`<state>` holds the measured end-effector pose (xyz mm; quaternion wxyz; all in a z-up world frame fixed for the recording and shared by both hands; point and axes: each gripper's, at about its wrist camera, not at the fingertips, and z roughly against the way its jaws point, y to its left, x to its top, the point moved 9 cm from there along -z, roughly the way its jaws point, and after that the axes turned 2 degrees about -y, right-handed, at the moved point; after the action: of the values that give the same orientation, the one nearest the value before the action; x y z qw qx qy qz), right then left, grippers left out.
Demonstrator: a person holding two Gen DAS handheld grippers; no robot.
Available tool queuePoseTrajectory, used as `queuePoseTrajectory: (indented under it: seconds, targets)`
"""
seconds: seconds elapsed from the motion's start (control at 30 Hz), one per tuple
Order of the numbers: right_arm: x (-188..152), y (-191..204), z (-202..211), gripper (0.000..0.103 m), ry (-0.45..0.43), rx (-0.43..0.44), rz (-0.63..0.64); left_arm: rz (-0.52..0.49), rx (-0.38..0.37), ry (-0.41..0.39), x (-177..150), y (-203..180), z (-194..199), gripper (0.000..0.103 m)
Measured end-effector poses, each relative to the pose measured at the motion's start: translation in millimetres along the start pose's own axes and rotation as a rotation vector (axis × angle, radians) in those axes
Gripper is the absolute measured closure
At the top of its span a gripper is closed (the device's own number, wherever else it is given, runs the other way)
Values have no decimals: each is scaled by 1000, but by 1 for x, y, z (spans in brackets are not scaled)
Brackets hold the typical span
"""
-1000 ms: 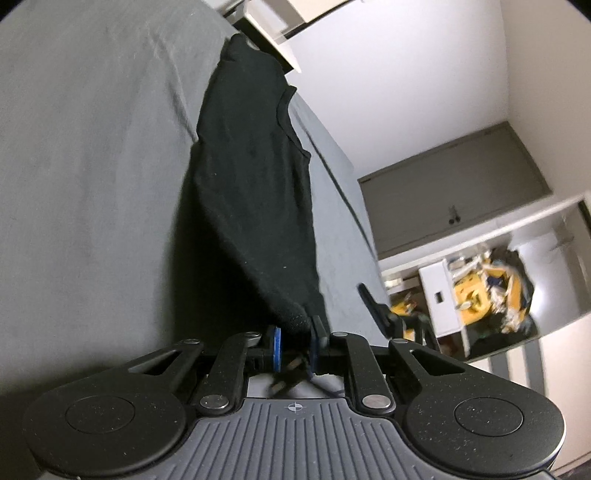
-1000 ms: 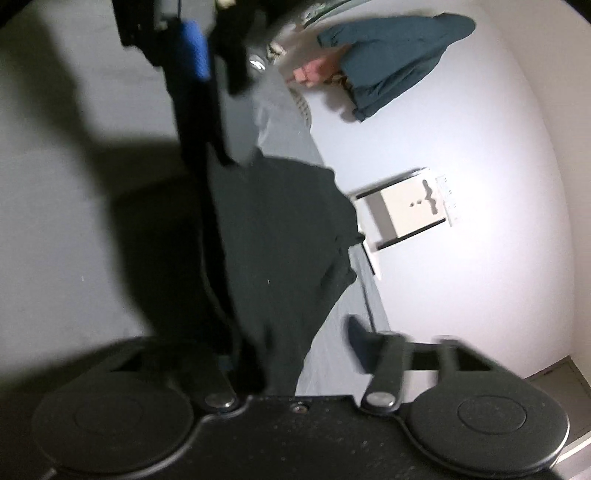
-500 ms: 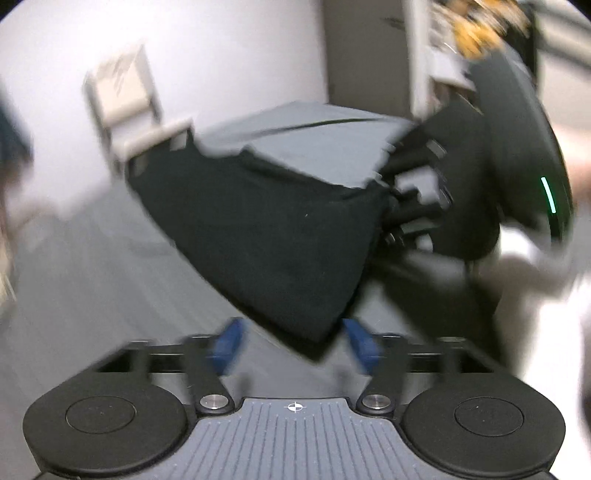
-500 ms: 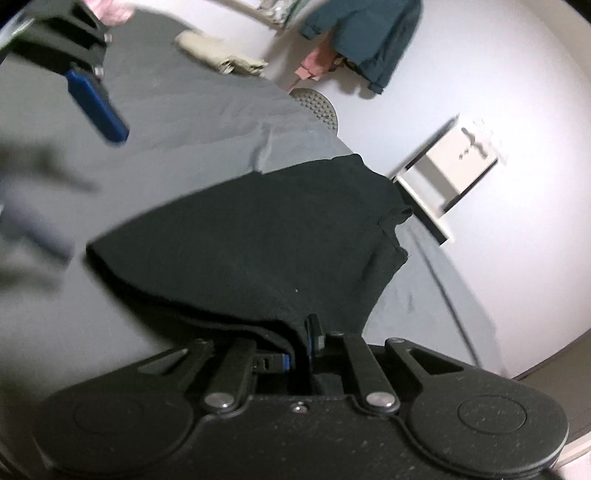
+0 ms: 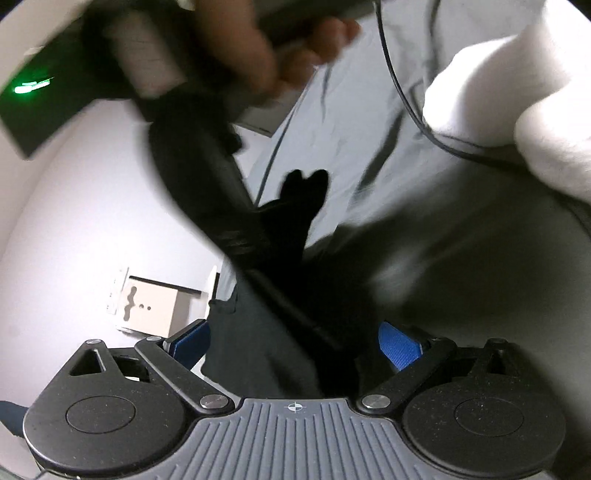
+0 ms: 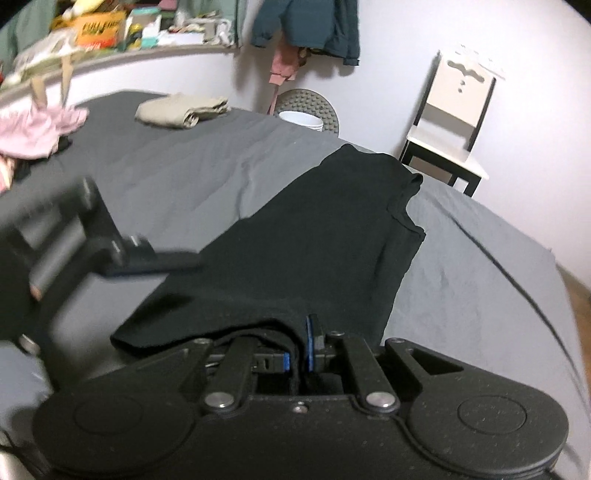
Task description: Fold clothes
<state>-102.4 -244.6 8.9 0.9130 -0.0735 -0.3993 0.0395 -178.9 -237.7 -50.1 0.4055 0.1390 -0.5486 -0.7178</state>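
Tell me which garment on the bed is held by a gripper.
The black shirt: the right gripper pinches its hem. The beige and pink clothes lie untouched.

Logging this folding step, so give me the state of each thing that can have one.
left gripper: open, holding nothing.
right gripper: shut on the black shirt's edge.
black shirt: folded lengthwise, lying on the bed, near edge lifted.
beige garment: folded, lying on the bed.
pink clothes: unfolded heap.
teal jacket: hanging on the wall.

Location: home bedroom. Indicators: grey-sheeted bed (image 6: pixel 221 173); behind it, hung clothing (image 6: pixel 310 26), cluttered shelf (image 6: pixel 122 33), white chair (image 6: pixel 454 122).
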Motion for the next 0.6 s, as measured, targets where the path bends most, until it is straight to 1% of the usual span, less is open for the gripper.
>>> queuePoseTrajectory:
  seconds: [0.07,0.1,0.13,0.17,0.2,0.23,0.33,0.37,0.43,0.47,0.53,0.57,0.6]
  targets:
    - [3,-5,2,94,-2,6,-27,3,24,14,-6,2,-7,5]
    - [3,-6,3,94,-2,8,-29,22,32,13,-10,6,-8,6]
    - [3,-7,3,94,-1,7,-25,45,39,12,-13,11,-9,9]
    - [3,-7,2,94,2,6,-19,59,44,8,-17,15,-9,15]
    - [2,-7,1,94,5,4,-11,77,46,5,-22,19,-9,36]
    - [3,-7,-3,94,7,2,-3,95,48,2,-26,24,-9,51]
    - [1,-4,-5,94,11,-7,18,171,26,-31,-38,41,-4,66]
    - [0,-3,-4,94,12,-10,25,178,21,-42,-40,44,-2,69]
    - [-4,0,-4,94,13,-27,58,188,14,-63,-45,52,1,83]
    - [-7,2,-4,94,13,-39,81,190,4,-65,-46,54,2,89]
    - [-13,7,-5,92,13,-71,136,216,-30,-61,-50,59,2,94]
    - [-18,10,-7,85,10,-94,180,231,-41,-62,-51,62,2,94]
    - [-22,14,-8,74,7,-118,225,250,-47,-64,-52,66,3,95]
